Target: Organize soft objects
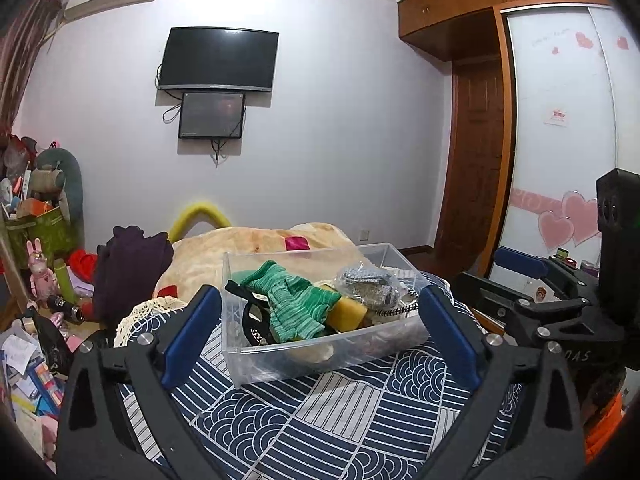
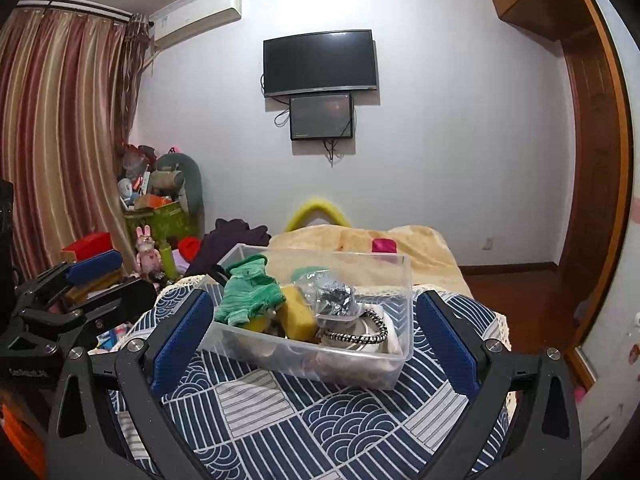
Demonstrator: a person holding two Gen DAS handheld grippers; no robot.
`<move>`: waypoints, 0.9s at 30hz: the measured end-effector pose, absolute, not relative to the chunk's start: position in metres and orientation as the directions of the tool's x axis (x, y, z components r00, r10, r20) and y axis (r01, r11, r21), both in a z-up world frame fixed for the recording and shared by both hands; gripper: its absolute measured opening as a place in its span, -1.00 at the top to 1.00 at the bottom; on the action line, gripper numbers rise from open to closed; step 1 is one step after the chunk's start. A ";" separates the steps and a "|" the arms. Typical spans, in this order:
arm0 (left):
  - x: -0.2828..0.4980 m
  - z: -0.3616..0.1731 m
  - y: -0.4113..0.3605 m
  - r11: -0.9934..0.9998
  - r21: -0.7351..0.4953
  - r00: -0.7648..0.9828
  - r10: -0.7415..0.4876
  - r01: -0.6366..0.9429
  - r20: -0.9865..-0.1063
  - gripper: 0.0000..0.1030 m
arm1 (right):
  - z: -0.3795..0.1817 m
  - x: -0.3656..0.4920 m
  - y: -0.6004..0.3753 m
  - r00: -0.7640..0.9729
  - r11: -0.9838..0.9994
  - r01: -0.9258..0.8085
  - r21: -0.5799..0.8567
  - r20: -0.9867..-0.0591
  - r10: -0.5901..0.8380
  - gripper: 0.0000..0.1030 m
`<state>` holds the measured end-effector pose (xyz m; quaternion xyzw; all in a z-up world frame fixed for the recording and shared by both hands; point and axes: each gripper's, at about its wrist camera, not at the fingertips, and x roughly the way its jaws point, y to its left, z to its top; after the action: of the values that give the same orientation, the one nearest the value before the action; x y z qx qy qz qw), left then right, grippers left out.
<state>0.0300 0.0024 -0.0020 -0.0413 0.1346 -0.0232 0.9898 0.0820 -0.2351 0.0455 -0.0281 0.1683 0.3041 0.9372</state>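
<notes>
Two grippers: the left gripper (image 1: 318,316) and the right gripper (image 2: 314,320) both hover in front of the bin with their blue-padded fingers spread wide; neither touches anything
Bin: a clear plastic bin (image 1: 312,356) sits on the blue-and-white patterned cloth (image 1: 340,408) covering the near end of the bed; its walls are see-through, so the contents show from the side
Green glove: a striped green knitted glove (image 1: 294,300) lies on top at the left end of the bin, its fingers drooping over the other things; in the right wrist view it shows at (image 2: 246,292)
Sponge: a yellow sponge (image 1: 347,311) is wedged just beside the glove, touching it, near the bin's middle
Bagged item: a grey knit piece in a crinkled clear bag (image 1: 368,286) rests at the right end, above a black-and-white braided cord (image 2: 358,330)
Black strap: a black band (image 1: 250,322) curls against the bin's left wall, below the glove
Behind the bin: a tan blanket (image 1: 248,246) with a small pink object (image 1: 297,243) on it; a dark purple garment (image 1: 128,272) heaped to the left
Wall: a dark television (image 1: 218,60) with a smaller screen (image 1: 212,115) just beneath
</notes>
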 end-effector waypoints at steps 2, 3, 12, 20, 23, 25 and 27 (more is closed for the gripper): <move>0.031 -0.003 0.004 0.995 -0.094 0.961 -0.062 0.038 -0.269 -0.94 | 0.046 0.081 -0.236 0.757 0.813 -0.580 0.053 -0.332 0.562 -0.97; 0.031 -0.003 0.004 0.995 -0.095 0.961 -0.063 0.039 -0.269 -0.94 | 0.045 0.082 -0.236 0.757 0.812 -0.581 0.054 -0.333 0.563 -0.97; 0.033 -0.004 0.004 0.995 -0.095 0.960 -0.061 0.037 -0.272 -0.94 | 0.046 0.082 -0.237 0.760 0.815 -0.578 0.054 -0.328 0.561 -0.97; 0.033 -0.005 0.004 0.995 -0.097 0.961 -0.061 0.036 -0.270 -0.94 | 0.048 0.079 -0.240 0.768 0.819 -0.570 0.058 -0.317 0.557 -0.97; 0.033 -0.005 0.004 0.995 -0.098 0.960 -0.062 0.036 -0.272 -0.94 | 0.049 0.078 -0.239 0.768 0.819 -0.572 0.056 -0.316 0.558 -0.97; 0.032 -0.005 0.004 0.994 -0.100 0.960 -0.061 0.035 -0.275 -0.94 | 0.049 0.077 -0.238 0.768 0.819 -0.572 0.055 -0.314 0.558 -0.97; 0.033 -0.006 0.003 0.995 -0.097 0.958 -0.059 0.033 -0.282 -0.94 | 0.049 0.077 -0.239 0.769 0.819 -0.571 0.054 -0.313 0.557 -0.97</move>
<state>0.0335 0.0032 -0.0058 -0.0460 0.1437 -0.0232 0.9883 0.0768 -0.2386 0.0495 -0.0219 0.1594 0.3001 0.9403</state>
